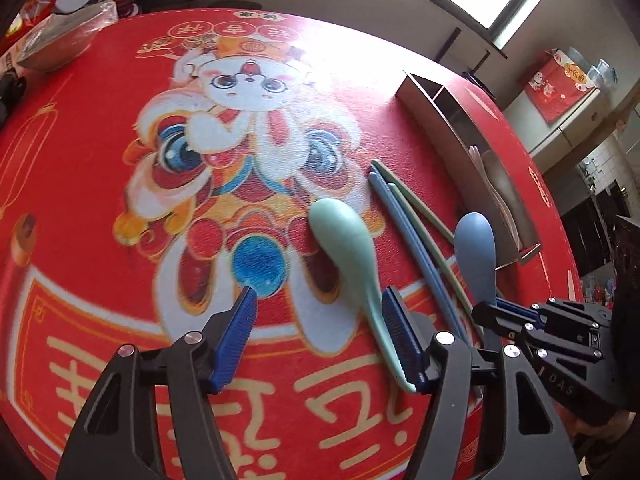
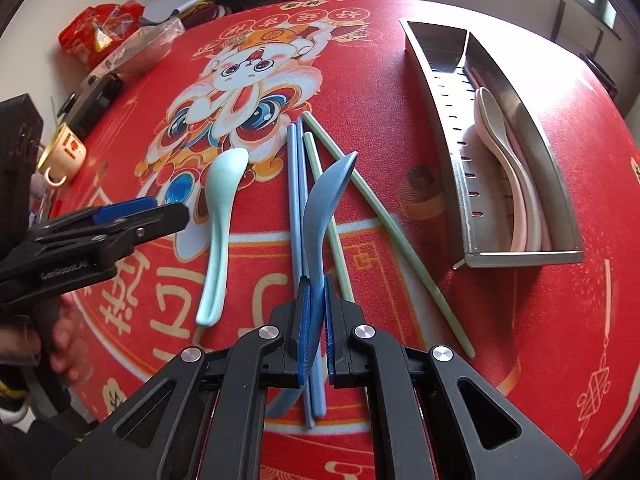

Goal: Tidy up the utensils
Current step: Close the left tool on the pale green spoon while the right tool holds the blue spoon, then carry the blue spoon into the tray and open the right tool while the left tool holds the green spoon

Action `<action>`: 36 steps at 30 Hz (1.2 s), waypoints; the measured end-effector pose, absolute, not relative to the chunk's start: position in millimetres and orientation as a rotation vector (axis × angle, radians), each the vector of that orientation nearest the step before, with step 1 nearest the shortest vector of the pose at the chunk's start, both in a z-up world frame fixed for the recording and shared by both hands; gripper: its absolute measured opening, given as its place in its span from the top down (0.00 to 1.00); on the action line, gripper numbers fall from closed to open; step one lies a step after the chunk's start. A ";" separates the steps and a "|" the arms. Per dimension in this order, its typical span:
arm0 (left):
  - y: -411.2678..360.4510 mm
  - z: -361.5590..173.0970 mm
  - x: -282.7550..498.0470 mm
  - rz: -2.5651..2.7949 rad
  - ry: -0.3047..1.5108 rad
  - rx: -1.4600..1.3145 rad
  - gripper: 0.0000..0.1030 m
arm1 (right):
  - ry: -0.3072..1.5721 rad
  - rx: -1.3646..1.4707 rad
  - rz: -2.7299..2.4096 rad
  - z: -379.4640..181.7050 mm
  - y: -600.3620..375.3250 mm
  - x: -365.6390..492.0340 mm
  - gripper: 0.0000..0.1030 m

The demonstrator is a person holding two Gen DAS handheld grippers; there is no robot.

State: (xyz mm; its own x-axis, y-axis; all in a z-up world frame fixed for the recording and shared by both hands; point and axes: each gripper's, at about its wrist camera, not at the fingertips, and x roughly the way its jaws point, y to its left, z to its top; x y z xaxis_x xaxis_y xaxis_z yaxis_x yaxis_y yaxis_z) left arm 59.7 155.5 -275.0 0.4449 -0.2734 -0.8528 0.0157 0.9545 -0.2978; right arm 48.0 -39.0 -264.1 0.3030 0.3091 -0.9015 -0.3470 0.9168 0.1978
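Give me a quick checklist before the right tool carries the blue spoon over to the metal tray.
1. Right tool shut on the blue spoon handle: ok.
2. Spoon's bowl raised off the mat: ok; whether the handle end has cleared the blue chopsticks below: cannot tell.
3. Left tool open and holding nothing: ok.
4. Left tool away from the path to the metal tray: ok, it sits by the mint spoon.
5. Room in the tray beside the pink and cream spoons: ok.
6. Green chopsticks lie between spoon and tray: not ok for a low carry.
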 end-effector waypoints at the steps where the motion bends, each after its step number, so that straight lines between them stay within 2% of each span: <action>1: 150.6 -277.4 64.7 -0.186 1.103 -0.259 0.42 | 1.184 -0.034 0.432 -264.0 -40.8 47.4 0.94; 8: 140.7 -285.6 83.4 -0.162 1.095 -0.261 0.52 | 1.171 -0.002 0.429 -261.9 -54.9 44.4 0.94; 16: 122.5 -285.0 81.3 -0.187 1.093 -0.204 0.58 | 1.162 0.028 0.429 -260.5 -62.1 44.5 0.94; 18: 121.9 -285.9 80.6 -0.194 1.100 -0.205 0.75 | 1.162 0.029 0.432 -260.5 -61.4 44.3 0.94; 24: 126.1 -283.9 72.9 -0.207 1.120 -0.168 0.94 | 1.158 0.033 0.437 -259.1 -58.5 44.5 0.94; 36: 141.2 -275.8 51.8 -0.155 1.120 0.061 0.94 | 1.160 0.034 0.444 -259.0 -53.7 45.9 0.94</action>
State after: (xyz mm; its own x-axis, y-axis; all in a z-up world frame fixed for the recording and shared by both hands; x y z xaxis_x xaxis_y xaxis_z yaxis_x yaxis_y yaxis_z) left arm 51.8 141.2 -275.8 0.4259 -0.0934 -0.8999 0.1544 0.9876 -0.0294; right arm 45.9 -53.7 -259.0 0.3234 0.3554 -0.8770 -0.3207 0.9131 0.2518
